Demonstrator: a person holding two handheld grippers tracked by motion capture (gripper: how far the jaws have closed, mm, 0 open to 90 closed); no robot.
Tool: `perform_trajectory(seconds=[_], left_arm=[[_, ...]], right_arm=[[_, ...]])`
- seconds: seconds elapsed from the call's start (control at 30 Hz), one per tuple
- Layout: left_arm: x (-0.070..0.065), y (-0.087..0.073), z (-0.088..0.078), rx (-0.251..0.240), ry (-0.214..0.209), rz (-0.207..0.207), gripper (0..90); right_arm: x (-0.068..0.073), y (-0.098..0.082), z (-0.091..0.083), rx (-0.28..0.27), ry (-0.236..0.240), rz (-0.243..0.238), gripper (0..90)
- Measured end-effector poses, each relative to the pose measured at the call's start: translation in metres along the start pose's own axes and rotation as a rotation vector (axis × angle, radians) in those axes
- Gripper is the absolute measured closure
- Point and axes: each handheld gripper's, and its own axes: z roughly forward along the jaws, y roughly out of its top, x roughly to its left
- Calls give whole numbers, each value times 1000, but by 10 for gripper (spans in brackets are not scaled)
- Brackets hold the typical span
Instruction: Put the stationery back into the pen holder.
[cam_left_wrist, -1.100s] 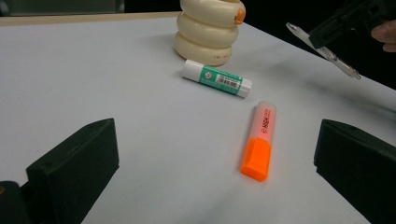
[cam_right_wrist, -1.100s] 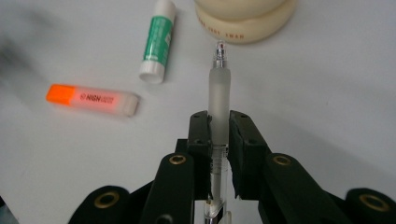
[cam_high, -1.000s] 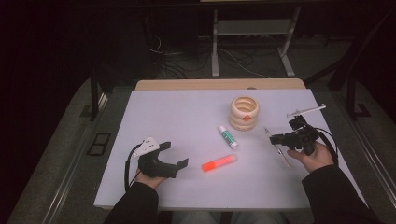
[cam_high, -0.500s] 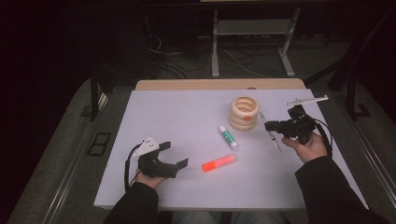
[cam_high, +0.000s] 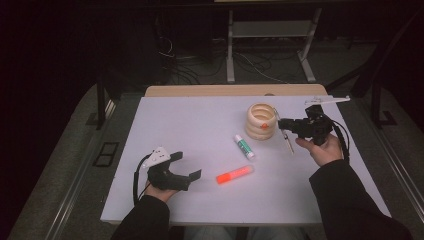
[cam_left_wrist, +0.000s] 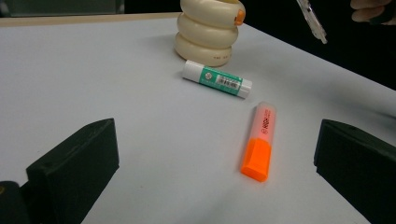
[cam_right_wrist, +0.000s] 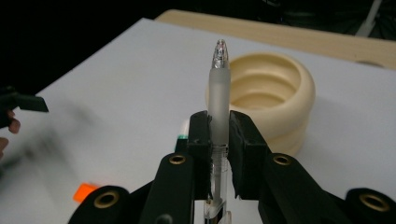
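Pen (cam_right_wrist: 218, 93): lower barrel hidden between the jaws of the right hand-held gripper (cam_right_wrist: 218, 135); bottom end cut by the frame edge. Glue stick (cam_right_wrist: 183, 135) and orange highlighter (cam_right_wrist: 84, 191) mostly hidden behind that gripper. Left hand-held gripper (cam_right_wrist: 23, 103) blurred, cut at frame edge.

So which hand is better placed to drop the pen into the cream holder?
The right. The right gripper is shut on the pen, right beside the cream holder. The left gripper is open and empty, low on the table near the orange highlighter.
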Motion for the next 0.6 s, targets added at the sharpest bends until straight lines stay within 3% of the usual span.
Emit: perform_trajectory(seconds=[0.27,0.6], left_arm=[[0,0,0,0,-1,1,0],[0,0,0,0,-2,0,0]], right_arm=[[0,5,3,-122,34,-41,787],[2,22,17,-160,27,-49,787]])
